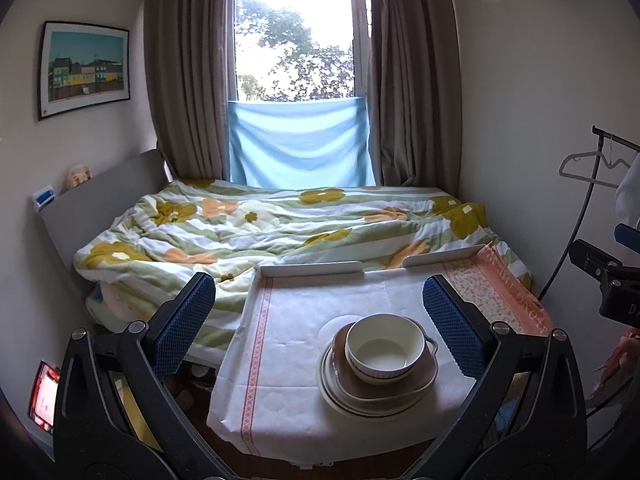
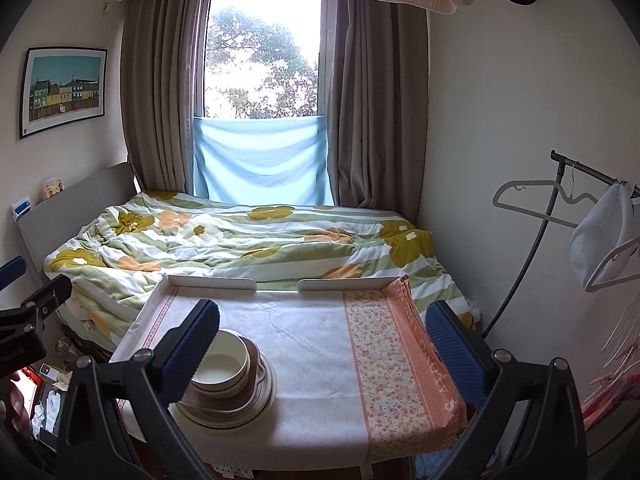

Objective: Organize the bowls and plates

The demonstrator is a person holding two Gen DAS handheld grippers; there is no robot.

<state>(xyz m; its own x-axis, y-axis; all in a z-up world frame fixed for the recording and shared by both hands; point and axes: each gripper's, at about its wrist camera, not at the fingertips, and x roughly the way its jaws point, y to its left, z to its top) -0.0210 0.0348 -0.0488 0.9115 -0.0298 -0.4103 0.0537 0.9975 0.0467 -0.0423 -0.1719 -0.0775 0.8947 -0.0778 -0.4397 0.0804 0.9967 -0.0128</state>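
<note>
A stack of dishes stands on the cloth-covered table. On top is a white bowl, nested in a brown handled dish, over several cream plates. My left gripper is open and empty, raised above the table's near edge, with the stack between and below its fingers. In the right wrist view the same bowl and plates sit at the table's front left, partly hidden by the left finger. My right gripper is open and empty, held above the table.
A bed with a flowered quilt lies behind the table, under a curtained window. A clothes rack with hangers stands at the right wall. An orange patterned cloth strip covers the table's right side. The table has raised white rims.
</note>
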